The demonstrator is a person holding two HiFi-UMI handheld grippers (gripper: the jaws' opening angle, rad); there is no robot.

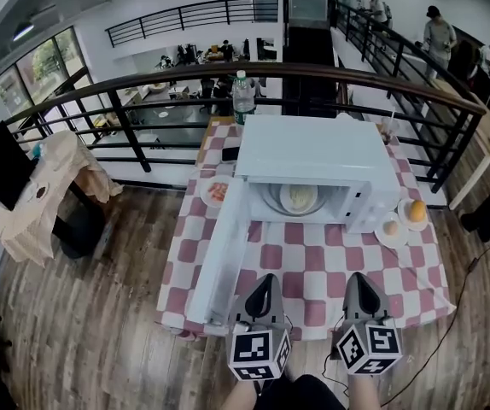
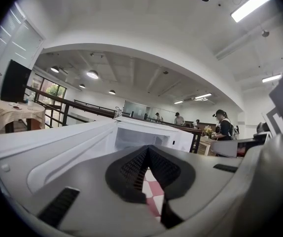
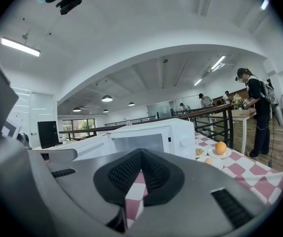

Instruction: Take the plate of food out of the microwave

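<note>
A white microwave [image 1: 313, 156] stands on the red-and-white checked table [image 1: 309, 267] with its door [image 1: 224, 254] swung open toward the near left. Inside on the turntable lies the plate of food [image 1: 299, 198], pale and round. My left gripper [image 1: 267, 278] and right gripper [image 1: 358, 278] hover side by side over the table's near edge, both pointing at the microwave and well short of it. Both are shut with nothing between the jaws. In the left gripper view the left gripper [image 2: 148, 147] faces the open cavity [image 2: 139, 137]. The right gripper [image 3: 141, 151] faces the microwave [image 3: 151, 137].
Right of the microwave sit small plates with an orange [image 1: 417, 211] and a pale roll [image 1: 390, 227]. A plate of red food [image 1: 217, 192] lies left of it, behind the door. A water bottle [image 1: 242, 92] stands behind, by a black railing [image 1: 185, 79]. People stand at the far right.
</note>
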